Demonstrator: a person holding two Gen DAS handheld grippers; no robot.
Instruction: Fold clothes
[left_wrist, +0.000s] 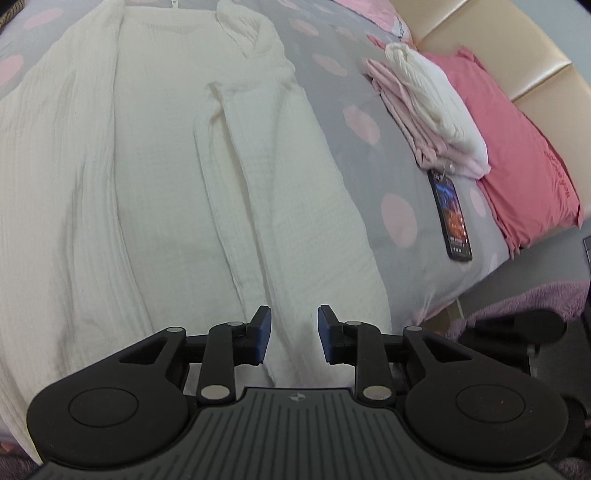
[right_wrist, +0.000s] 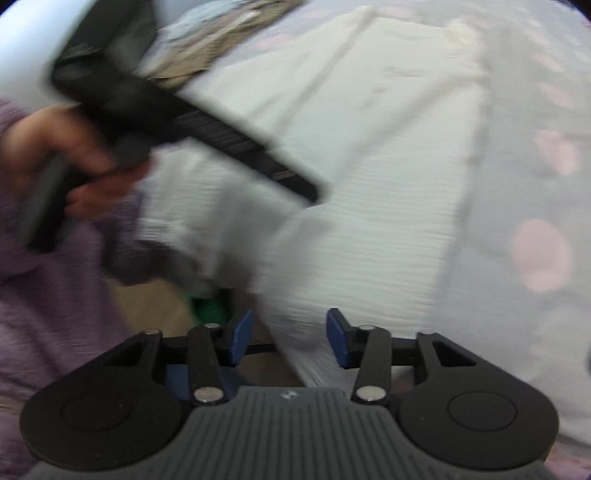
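- A bed with a grey cover (left_wrist: 332, 110) dotted in pale pink fills both views.
- Toward the right side of the bed in the left wrist view, a folded stack of clothes (left_wrist: 428, 114) lies on the cover: pale pink pieces below, a white piece on top.
- Just beside the near end of that stack, a black phone (left_wrist: 451, 216) lies face up with its screen lit.
- A deep pink pillow (left_wrist: 517, 158) lies beyond the stack, against a cream padded headboard (left_wrist: 517, 48).
- A fuzzy purple fabric (left_wrist: 517, 306) shows past the bed's edge at lower right.
- The cream garment (left_wrist: 166, 166), a waffle-textured top, lies spread flat on the bed, filling most of the left wrist view.
- Both sleeves are turned in over the body; the right-hand one lies as a long band toward the camera, with soft lengthwise creases.
- The left tongs (left_wrist: 294, 334) hover over the garment's near hem, blue pads apart, gripping nothing.
- The right wrist view is motion-blurred. The right tongs (right_wrist: 290, 341) are spread wide at the garment's near corner, with cloth between the pads but not pinched.
- In that view, the person's left hand (right_wrist: 74, 162), in a purple sleeve, holds the other black tool out above the garment.
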